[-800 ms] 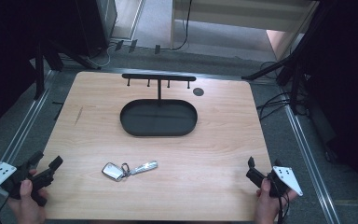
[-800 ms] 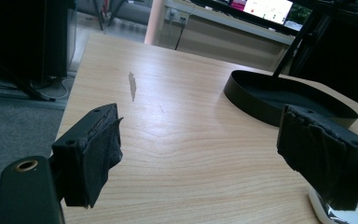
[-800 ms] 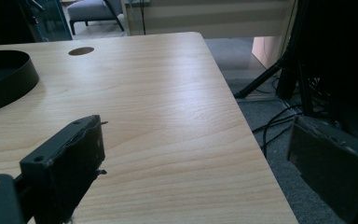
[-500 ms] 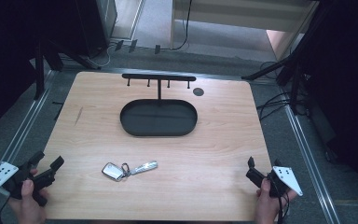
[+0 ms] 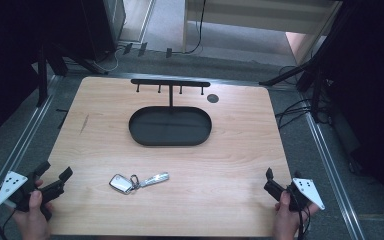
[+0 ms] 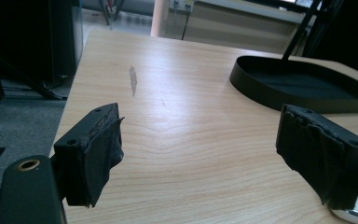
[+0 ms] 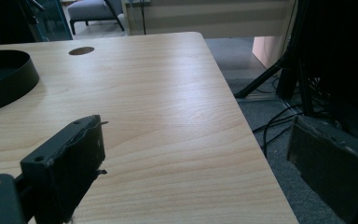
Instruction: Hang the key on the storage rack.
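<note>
A key fob with keys on a ring [image 5: 130, 182] lies on the wooden table [image 5: 240, 140], near the front and left of centre. My left gripper [image 5: 56, 171] is held at the front left corner, open, with nothing between its jaws; its pads [image 6: 98, 149] stand wide apart over bare wood in the left gripper view [image 6: 209, 149]. At the front right edge my right gripper [image 5: 270, 181] is open and empty too. In the right gripper view [image 7: 196, 158] one jaw is over the table and the other hangs past the table's edge.
A black oval tray [image 5: 170, 127] sits mid-table, also seen as the tray [image 6: 303, 84] and the tray [image 7: 0, 79]. Behind it stands a black hook rack [image 5: 170, 82]. A round cable hole [image 5: 212, 98] is at the back right. Cables and stand legs [image 5: 300, 110] lie beside the table.
</note>
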`<state>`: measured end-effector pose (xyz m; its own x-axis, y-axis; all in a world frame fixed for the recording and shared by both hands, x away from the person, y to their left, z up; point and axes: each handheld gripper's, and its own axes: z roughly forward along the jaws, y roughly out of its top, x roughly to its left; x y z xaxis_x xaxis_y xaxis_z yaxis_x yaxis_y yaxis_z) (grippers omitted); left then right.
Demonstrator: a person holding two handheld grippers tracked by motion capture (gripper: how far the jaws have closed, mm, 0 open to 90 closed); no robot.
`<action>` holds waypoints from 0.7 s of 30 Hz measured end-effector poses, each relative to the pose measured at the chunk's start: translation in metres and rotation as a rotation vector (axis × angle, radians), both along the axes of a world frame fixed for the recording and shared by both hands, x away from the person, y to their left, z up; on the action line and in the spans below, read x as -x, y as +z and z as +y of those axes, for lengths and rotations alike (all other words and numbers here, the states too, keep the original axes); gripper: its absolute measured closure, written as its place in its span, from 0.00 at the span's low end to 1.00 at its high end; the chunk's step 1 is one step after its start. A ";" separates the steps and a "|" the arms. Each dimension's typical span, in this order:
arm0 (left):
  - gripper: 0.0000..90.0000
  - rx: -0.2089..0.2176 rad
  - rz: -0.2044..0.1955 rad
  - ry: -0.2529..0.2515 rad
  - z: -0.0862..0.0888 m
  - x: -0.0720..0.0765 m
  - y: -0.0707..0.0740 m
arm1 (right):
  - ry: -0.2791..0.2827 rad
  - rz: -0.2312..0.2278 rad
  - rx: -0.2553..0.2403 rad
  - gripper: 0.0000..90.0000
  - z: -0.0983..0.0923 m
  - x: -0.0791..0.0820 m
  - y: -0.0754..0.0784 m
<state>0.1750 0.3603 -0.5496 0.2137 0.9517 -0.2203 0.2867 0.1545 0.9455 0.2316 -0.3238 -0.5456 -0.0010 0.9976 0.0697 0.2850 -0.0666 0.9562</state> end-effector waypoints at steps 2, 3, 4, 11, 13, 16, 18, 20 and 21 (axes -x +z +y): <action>0.16 0.001 0.001 -0.023 -0.005 -0.002 0.002 | -0.001 0.000 0.000 0.04 0.000 0.000 0.000; 0.16 -0.004 0.002 -0.027 -0.007 -0.004 0.003 | -0.002 -0.001 0.000 0.04 0.000 0.000 0.000; 0.16 -0.005 0.000 -0.032 -0.010 -0.005 0.005 | -0.002 -0.002 0.000 0.04 0.000 0.000 0.000; 0.16 -0.078 -0.007 -0.097 -0.034 -0.012 0.026 | -0.001 0.000 -0.008 0.04 -0.001 0.000 0.000; 0.16 -0.097 -0.005 -0.119 -0.040 -0.013 0.032 | -0.001 -0.002 -0.009 0.04 -0.001 0.000 0.000; 0.16 -0.112 0.003 -0.135 -0.046 -0.014 0.037 | -0.004 -0.002 -0.014 0.04 -0.001 0.001 0.000; 0.16 -0.132 0.018 -0.166 -0.056 -0.016 0.044 | -0.005 -0.002 -0.016 0.04 -0.001 0.001 0.000; 0.16 -0.158 0.029 -0.185 -0.064 -0.019 0.050 | -0.005 -0.002 -0.014 0.04 -0.001 0.001 0.000; 0.16 -0.173 0.036 -0.193 -0.068 -0.020 0.053 | -0.005 -0.002 -0.014 0.04 -0.001 0.001 0.000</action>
<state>0.1952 0.2926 -0.4963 0.3902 0.9182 -0.0683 0.3291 -0.0698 0.9417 0.2311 -0.3251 -0.5455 0.0036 0.9965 0.0835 0.2827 -0.0811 0.9558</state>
